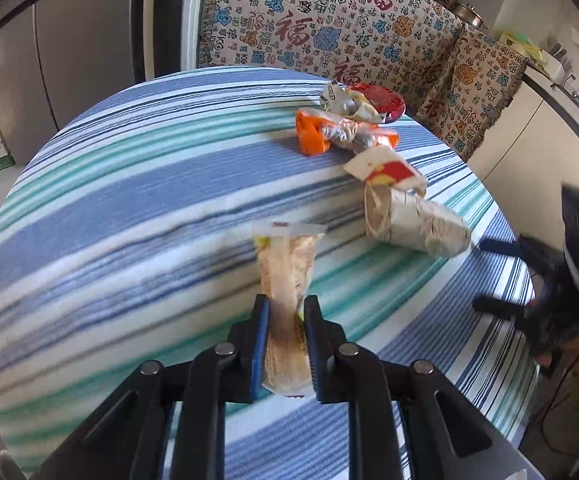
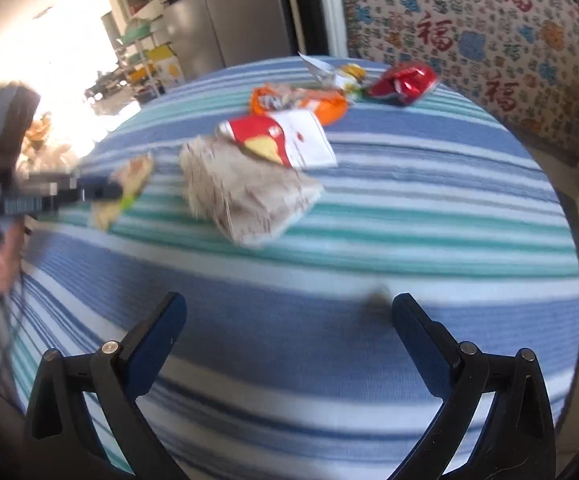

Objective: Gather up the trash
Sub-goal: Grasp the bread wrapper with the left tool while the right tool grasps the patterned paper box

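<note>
Trash lies scattered over the far half of the round table (image 1: 109,184), which wears a blue, teal and white striped cloth. My left tool (image 1: 285,308) is clamped on one piece of it, a pale crinkled snack wrapper (image 1: 287,264), with both blue pads pressed against its sides and its sealed end sticking out ahead of the fingertips (in the right wrist view the same wrapper is blurred and hangs off the table's left edge). My right tool (image 2: 287,308) stands wide open with nothing between its fingers, hovering over bare cloth on the near side of the table. Ahead of it lies a crumpled beige paper bag (image 2: 245,196), with a red and white wrapper (image 2: 285,140) resting against its far end. Beyond those sit an orange packet (image 2: 329,108), a silvery crumpled wrapper (image 1: 345,102) and a shiny red wrapper (image 2: 405,82), close together near the far rim. A sofa throw (image 1: 329,28) printed with red characters hangs behind the table.
</note>
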`<act>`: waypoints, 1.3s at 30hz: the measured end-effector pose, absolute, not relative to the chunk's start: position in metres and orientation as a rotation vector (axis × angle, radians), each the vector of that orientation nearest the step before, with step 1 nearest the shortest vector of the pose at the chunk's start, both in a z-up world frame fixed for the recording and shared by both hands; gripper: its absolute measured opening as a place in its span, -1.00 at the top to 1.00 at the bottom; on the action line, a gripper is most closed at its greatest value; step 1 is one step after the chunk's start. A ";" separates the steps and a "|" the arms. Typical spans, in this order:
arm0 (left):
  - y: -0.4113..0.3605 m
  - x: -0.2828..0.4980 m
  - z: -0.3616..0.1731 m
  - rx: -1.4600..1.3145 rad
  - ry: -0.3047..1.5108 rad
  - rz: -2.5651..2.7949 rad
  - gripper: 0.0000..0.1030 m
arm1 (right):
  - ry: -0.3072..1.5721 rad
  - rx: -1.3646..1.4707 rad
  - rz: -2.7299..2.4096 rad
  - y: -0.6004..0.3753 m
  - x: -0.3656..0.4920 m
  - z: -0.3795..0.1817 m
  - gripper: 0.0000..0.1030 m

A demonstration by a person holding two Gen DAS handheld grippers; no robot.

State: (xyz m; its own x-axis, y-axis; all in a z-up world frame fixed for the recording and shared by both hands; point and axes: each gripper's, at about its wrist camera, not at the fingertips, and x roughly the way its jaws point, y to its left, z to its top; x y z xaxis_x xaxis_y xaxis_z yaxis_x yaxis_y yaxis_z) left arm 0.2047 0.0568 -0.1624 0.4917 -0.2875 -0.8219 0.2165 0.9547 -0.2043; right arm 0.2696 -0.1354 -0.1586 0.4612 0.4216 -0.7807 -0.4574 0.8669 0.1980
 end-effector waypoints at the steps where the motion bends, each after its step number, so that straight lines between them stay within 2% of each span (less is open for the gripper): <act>1: 0.055 0.201 -0.164 -0.077 1.008 -0.305 0.28 | 0.932 -0.014 0.572 -0.135 0.277 -0.156 -0.99; 2: 0.054 0.199 -0.166 -0.074 1.003 -0.306 0.07 | 0.920 -0.005 0.590 -0.135 0.283 -0.154 -0.99; 4: 0.053 0.197 -0.168 -0.058 0.994 -0.290 -0.06 | 0.921 -0.039 0.603 -0.129 0.298 -0.154 -0.99; 9: 0.059 0.196 -0.170 -0.057 0.969 -0.290 -0.08 | 0.951 -0.077 0.686 -0.104 0.312 -0.166 -0.99; 13: 0.062 0.196 -0.172 -0.040 0.955 -0.278 -0.08 | 0.998 -0.011 0.958 -0.073 0.280 -0.162 -0.87; 18: 0.059 0.196 -0.172 -0.021 0.945 -0.269 -0.08 | 0.911 -0.137 0.805 -0.076 0.252 -0.139 -0.90; 21: 0.055 0.198 -0.171 -0.009 0.938 -0.257 -0.08 | 0.844 -0.207 0.726 -0.069 0.259 -0.123 -0.90; 24: 0.053 0.199 -0.168 -0.016 0.917 -0.259 -0.08 | 0.860 -0.290 0.711 -0.044 0.276 -0.125 -0.87; 26: 0.050 0.201 -0.168 -0.007 0.912 -0.263 -0.07 | 0.871 -0.363 0.703 -0.029 0.282 -0.132 -0.80; 28: 0.046 0.200 -0.169 0.017 0.911 -0.258 -0.07 | 0.902 -0.428 0.679 -0.015 0.291 -0.144 -0.59; 29: 0.045 0.200 -0.169 0.024 0.911 -0.258 -0.01 | 0.916 -0.448 0.672 -0.014 0.291 -0.149 -0.51; 30: 0.044 0.200 -0.169 0.027 0.911 -0.259 0.12 | 0.933 -0.479 0.652 -0.010 0.293 -0.154 -0.11; 31: 0.043 0.200 -0.170 0.029 0.920 -0.266 0.48 | 0.941 -0.489 0.635 -0.012 0.291 -0.155 0.16; 35: 0.047 0.200 -0.169 -0.001 0.932 -0.279 0.64 | 0.950 -0.409 0.653 -0.031 0.273 -0.143 0.27; 39: 0.048 0.194 -0.165 -0.048 0.935 -0.296 0.69 | 0.944 -0.328 0.651 -0.048 0.250 -0.127 0.29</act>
State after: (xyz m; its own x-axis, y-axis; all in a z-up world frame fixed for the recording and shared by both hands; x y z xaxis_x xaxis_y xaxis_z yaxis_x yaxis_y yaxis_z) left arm 0.1941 0.0479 -0.1655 0.5569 -0.2715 -0.7850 0.2297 0.9586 -0.1685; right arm 0.2500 -0.0485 -0.1274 0.4173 0.3696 -0.8302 -0.6446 0.7644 0.0164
